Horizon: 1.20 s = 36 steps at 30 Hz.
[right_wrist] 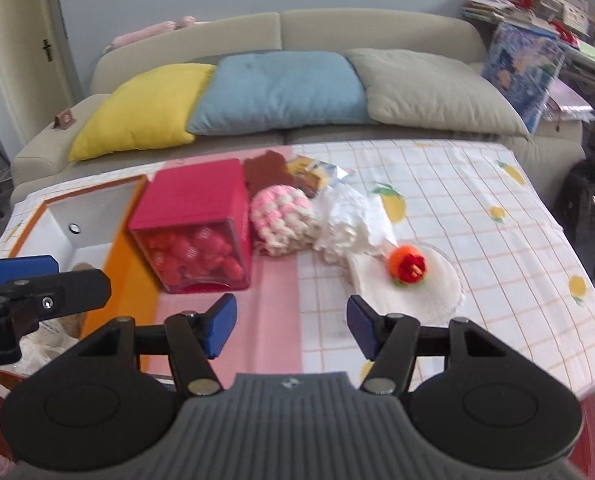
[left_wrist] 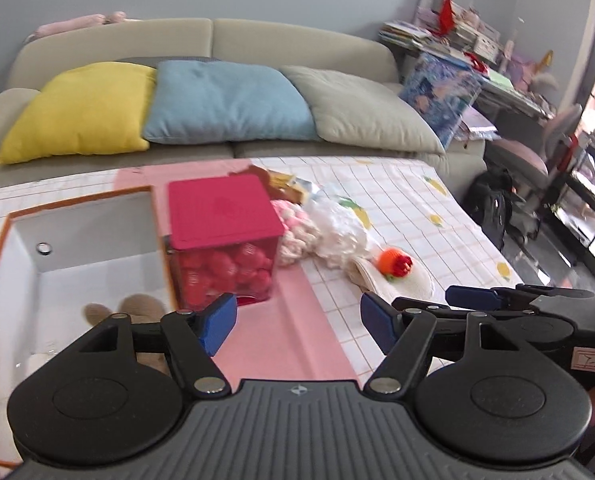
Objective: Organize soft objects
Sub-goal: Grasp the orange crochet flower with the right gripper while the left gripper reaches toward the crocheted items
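My left gripper (left_wrist: 299,324) hangs open over the pink strip of the tablecloth, nothing between its blue pads. Left of it stands a white bin with an orange rim (left_wrist: 77,240) holding beige plush pieces (left_wrist: 137,308). A clear cube with a red lid (left_wrist: 225,240), full of red balls, stands just ahead. My right gripper (right_wrist: 291,326) is open and empty too. Ahead of it lie a pink-and-white crochet ball (right_wrist: 285,216), a white fluffy bundle (right_wrist: 345,224) and an orange-and-red knitted piece (right_wrist: 409,266) on a cream round pad (right_wrist: 429,292).
A brown plush (right_wrist: 267,174) and snack packets (right_wrist: 313,172) lie behind the cube. Beyond the table is a beige sofa (right_wrist: 377,28) with yellow, blue and grey cushions. A cluttered shelf (left_wrist: 457,40) and a dark backpack (left_wrist: 493,208) are at the right.
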Available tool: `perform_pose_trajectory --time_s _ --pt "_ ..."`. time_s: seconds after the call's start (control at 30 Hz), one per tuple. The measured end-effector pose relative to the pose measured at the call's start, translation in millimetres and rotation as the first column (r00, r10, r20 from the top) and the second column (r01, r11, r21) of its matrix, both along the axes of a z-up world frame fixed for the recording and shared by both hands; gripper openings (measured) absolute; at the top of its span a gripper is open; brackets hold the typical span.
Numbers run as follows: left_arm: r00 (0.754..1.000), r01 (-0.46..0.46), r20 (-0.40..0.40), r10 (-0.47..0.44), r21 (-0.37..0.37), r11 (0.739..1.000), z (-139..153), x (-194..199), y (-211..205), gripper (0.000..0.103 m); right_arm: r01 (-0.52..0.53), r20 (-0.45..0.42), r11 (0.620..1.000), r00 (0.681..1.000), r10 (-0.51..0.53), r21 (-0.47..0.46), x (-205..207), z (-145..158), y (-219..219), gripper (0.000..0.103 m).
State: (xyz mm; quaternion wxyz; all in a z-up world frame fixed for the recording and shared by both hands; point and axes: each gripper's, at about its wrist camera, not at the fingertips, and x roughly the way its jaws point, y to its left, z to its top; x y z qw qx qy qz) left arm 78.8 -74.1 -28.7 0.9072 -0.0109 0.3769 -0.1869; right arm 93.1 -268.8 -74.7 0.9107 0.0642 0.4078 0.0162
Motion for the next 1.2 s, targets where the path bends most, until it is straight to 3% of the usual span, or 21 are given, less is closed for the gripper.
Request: perform_pose_trajectory --time_s 0.53,0.73,0.97,1.2 --pt "0.994 0.099 -0.056 -0.096 0.060 0.993 -26.6 34.4 -38.3 0.078 0.102 -0.133 0.995 0.986 -0.100 0.011 24.7 -49.4 -45.8 0.061" --pt "0.986 0.162 -0.053 -0.156 0.140 0.977 -36.8 58.7 -59.2 0.077 0.119 -0.155 0.993 0.981 -0.114 0.022 45.8 -64.2 -55.7 0.061" --pt "0.964 0.256 -0.012 -0.264 0.293 0.921 -47.8 94.2 -88.9 0.076 0.157 -0.155 0.987 0.976 -0.152 0.026 71.1 -76.5 -73.4 0.061" --pt "0.924 0.326 0.014 -0.382 0.496 0.805 -78.5 125.3 -126.1 0.076 0.215 -0.113 0.975 0.972 -0.207 0.062 90.8 -92.8 -91.4 0.061"
